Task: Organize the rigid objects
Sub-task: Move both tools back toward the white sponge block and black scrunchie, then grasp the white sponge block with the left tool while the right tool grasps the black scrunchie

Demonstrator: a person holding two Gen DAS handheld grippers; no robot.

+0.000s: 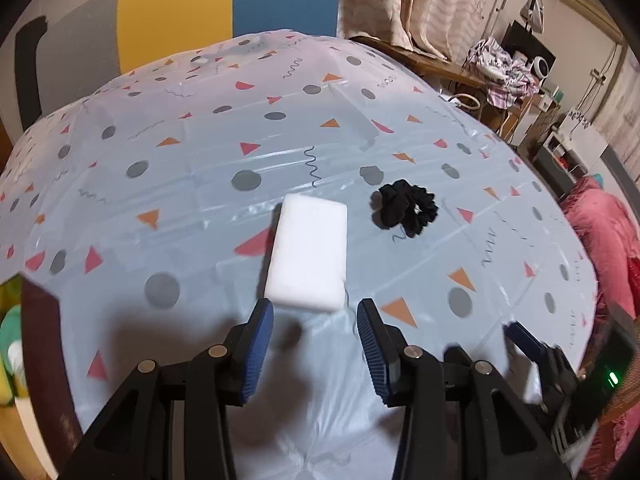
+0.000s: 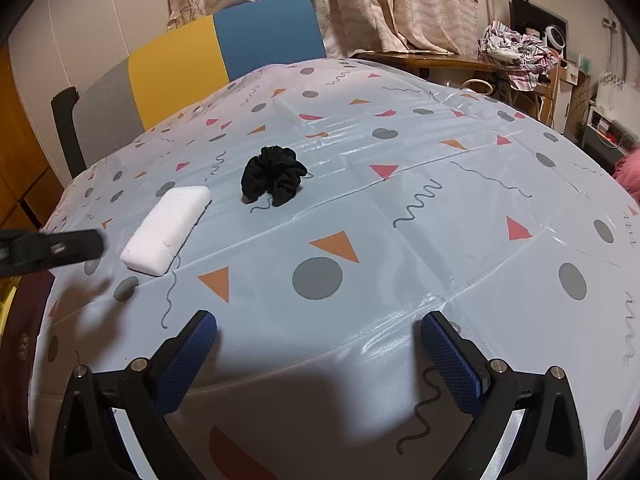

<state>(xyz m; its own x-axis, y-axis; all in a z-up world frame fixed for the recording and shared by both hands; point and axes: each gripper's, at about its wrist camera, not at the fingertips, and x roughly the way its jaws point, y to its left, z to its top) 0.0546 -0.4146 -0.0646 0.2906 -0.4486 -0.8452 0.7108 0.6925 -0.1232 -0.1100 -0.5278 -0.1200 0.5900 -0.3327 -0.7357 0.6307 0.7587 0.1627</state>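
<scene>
The white sponge block lay flat on the table, which was covered with a pale blue cloth printed with grey dots, triangles and wavy lines. Just to the right of it, a little farther away and not touching it, lay a black scrunchie. The left gripper hovered at the near end of the block with its blue fingers apart; the block was just in front of the tips, not between them, and nothing stood between the gripper and the block. The right gripper was also wide apart and held nothing; it was over a bare part of the cloth, well apart from both objects, near a grey dot and orange triangles. In the right wrist view the block appeared at the far left, with the scrunchie beyond it to the right, and one black arm of the left gripper came in from the left edge near the block. Behind the table stood a chair with grey, yellow and blue panels, and beyond it a curtain. Only the left wrist view showed a dark box edge with green and yellow things at the near left, and a pink fabric at the right. Far right, a wooden desk carried a heap of clothes.
</scene>
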